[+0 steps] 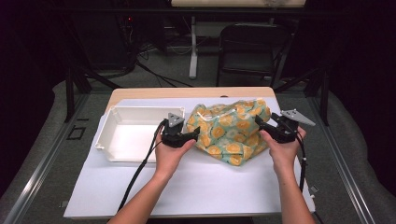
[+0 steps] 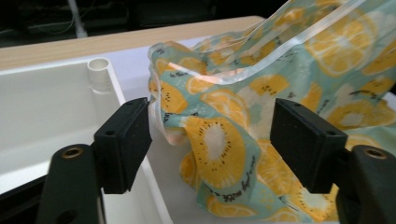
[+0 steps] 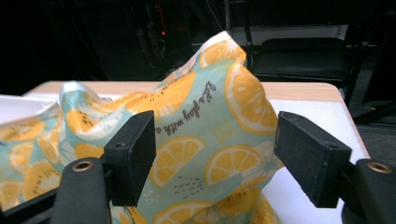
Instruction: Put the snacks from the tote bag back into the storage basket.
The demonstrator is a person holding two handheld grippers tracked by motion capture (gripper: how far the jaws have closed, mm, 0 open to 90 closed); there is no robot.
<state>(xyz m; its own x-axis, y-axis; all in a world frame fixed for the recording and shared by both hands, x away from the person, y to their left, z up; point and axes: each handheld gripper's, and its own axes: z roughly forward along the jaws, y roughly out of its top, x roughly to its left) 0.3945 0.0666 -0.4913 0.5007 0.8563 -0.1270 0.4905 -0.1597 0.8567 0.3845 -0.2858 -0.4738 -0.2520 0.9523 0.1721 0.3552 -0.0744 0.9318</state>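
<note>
Now I have a gripper on each side of the crumpled teal plastic bag printed with orange and kiwi slices (image 1: 231, 130), which lies heaped on the white mat (image 1: 196, 186) just right of the shallow white plastic tray (image 1: 128, 133). My left gripper (image 1: 194, 134) sits at the bag's left edge, by the tray's right wall; its jaws stand apart with a fold of the bag (image 2: 210, 140) in the gap between them, the pads not yet pressing on it. My right gripper (image 1: 261, 125) comes at the bag's right end, jaws likewise spread, with the printed film (image 3: 210, 154) filling the space between them but untouched. The bag's long axis runs left to right, from one gripper to the other, so both are about equally near. I judge that the next move turns on closing each pair squarely on its own end.
</note>
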